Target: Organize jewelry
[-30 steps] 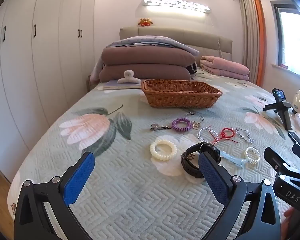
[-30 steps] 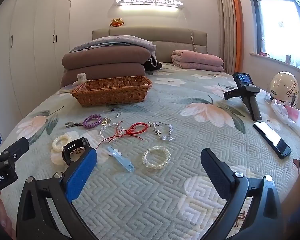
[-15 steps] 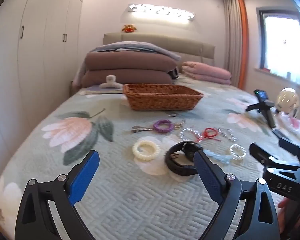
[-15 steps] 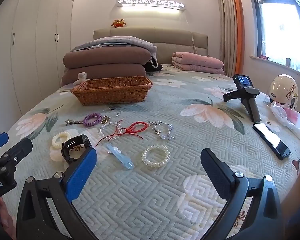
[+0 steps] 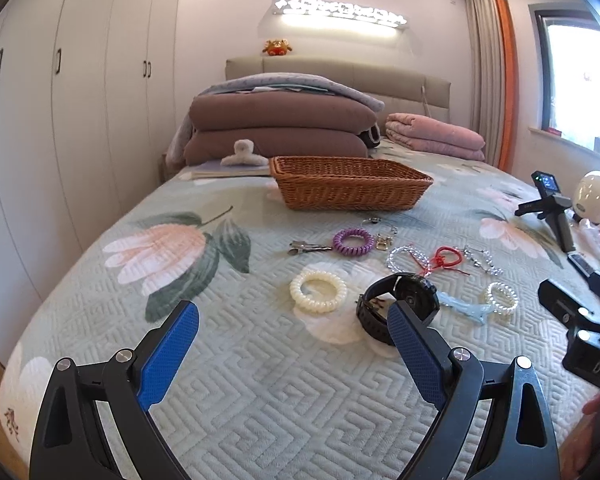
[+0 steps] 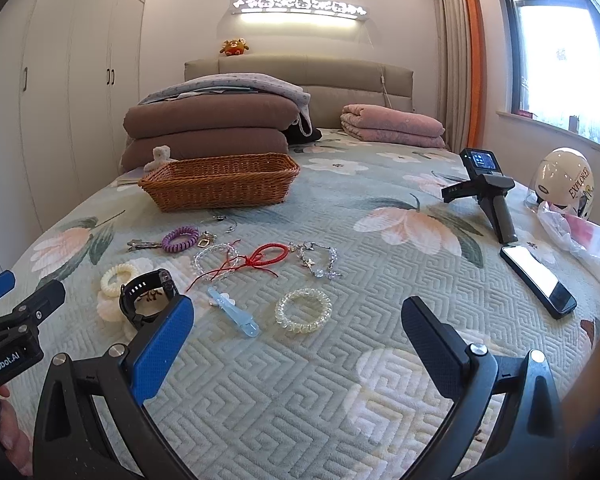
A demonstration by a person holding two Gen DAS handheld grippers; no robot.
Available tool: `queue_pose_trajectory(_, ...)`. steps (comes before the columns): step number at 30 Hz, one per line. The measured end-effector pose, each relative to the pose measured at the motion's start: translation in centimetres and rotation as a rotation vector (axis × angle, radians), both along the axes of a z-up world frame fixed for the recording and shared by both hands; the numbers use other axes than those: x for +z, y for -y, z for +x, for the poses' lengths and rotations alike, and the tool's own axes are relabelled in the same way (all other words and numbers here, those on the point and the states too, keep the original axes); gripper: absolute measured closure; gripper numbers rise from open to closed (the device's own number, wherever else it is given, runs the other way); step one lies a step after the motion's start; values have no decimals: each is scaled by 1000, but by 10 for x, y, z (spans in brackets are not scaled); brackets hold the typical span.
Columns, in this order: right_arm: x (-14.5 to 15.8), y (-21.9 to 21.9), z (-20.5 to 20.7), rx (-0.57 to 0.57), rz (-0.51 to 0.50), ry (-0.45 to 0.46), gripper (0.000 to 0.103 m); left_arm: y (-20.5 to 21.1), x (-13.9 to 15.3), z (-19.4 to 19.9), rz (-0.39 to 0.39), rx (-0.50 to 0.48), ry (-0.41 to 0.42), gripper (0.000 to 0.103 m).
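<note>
Jewelry lies spread on the quilted bed: a black watch (image 5: 396,304) (image 6: 146,298), a cream coil tie (image 5: 318,291) (image 6: 114,278), a purple coil tie (image 5: 352,241) (image 6: 180,239), a red cord (image 5: 444,258) (image 6: 260,258), a clear bead bracelet (image 6: 303,310), a blue hair clip (image 6: 234,312) and a crystal bracelet (image 6: 318,260). A wicker basket (image 5: 350,188) (image 6: 220,182) stands beyond them. My left gripper (image 5: 292,332) is open and empty, just before the watch. My right gripper (image 6: 296,332) is open and empty, near the clear bracelet.
Folded brown quilts (image 5: 276,128) and a pink blanket (image 6: 392,124) lie by the headboard. A spare gripper stand (image 6: 488,192), a phone (image 6: 538,280), a white helmet (image 6: 566,186) and a plastic bag (image 6: 580,232) sit on the right. White wardrobes (image 5: 60,120) line the left.
My left gripper has shifted and tilted, so the jewelry and basket sit a little differently in its view. My right gripper has barely moved. Both stay open and empty.
</note>
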State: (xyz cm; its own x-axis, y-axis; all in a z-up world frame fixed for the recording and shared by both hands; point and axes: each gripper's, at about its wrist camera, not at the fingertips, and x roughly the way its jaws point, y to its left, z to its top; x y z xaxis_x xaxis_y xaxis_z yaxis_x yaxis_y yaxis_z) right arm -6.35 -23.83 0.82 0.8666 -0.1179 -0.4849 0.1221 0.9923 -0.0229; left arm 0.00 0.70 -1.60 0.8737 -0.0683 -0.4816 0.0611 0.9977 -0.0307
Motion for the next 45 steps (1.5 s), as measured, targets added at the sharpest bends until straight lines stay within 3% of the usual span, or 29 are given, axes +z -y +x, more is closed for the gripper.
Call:
queue_pose_trajectory(8, 0, -12, 0, 25, -33, 0, 0, 3, -2, 4, 23, 0, -30, 6)
queue_pose_trajectory(23, -2, -13, 4, 36, -15, -12, 0, 7, 2, -3, 83, 25, 27, 6)
queue_pose_trajectory(45, -12, -7, 4, 33, -1, -14, 0, -2, -5, 4, 45, 23, 5, 6)
